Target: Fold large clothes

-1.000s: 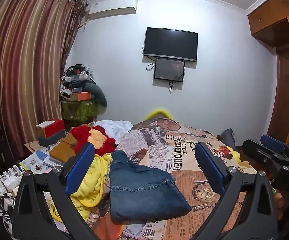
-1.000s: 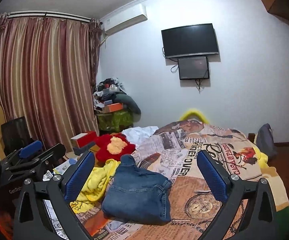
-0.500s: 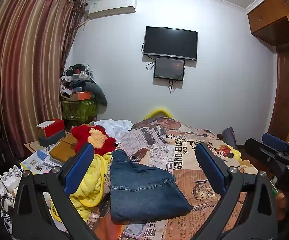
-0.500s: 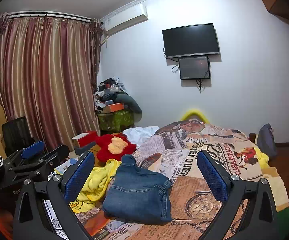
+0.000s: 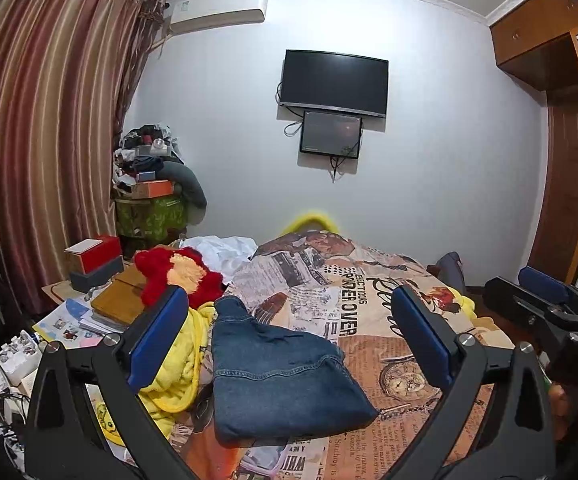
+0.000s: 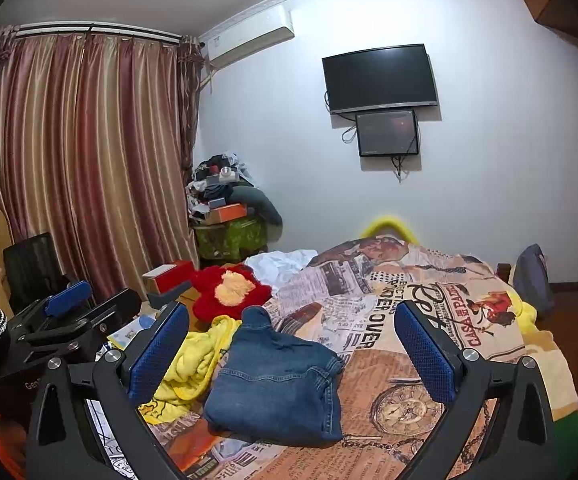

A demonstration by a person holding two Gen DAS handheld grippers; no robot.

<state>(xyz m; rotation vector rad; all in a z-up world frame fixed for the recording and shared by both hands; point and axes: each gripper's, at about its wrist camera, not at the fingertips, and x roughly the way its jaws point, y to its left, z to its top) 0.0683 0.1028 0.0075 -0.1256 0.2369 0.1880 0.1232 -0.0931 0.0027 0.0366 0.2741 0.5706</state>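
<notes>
Folded blue jeans (image 5: 285, 376) (image 6: 277, 384) lie in a compact bundle on the newspaper-print bedspread (image 5: 369, 300) (image 6: 401, 304). My left gripper (image 5: 289, 340) hangs open above and short of the jeans, nothing between its blue pads. My right gripper (image 6: 289, 352) is open too, held back from the jeans and empty. In the left wrist view the right gripper (image 5: 545, 304) shows at the far right edge. The left gripper (image 6: 73, 312) appears at the left in the right wrist view. A crumpled yellow garment (image 5: 181, 364) (image 6: 193, 356) lies just left of the jeans.
A red and orange plush cushion (image 5: 177, 276) and white cloth (image 5: 221, 248) lie beyond the yellow garment. Boxes and books (image 5: 101, 280) crowd a side table at left. Striped curtains (image 5: 49, 140), a cluttered green stand (image 5: 149, 208), a wall television (image 5: 333, 76) and a wooden wardrobe (image 5: 561, 160) surround the bed.
Both grippers have barely shifted, staying open and back from the jeans. The jeans have not moved.
</notes>
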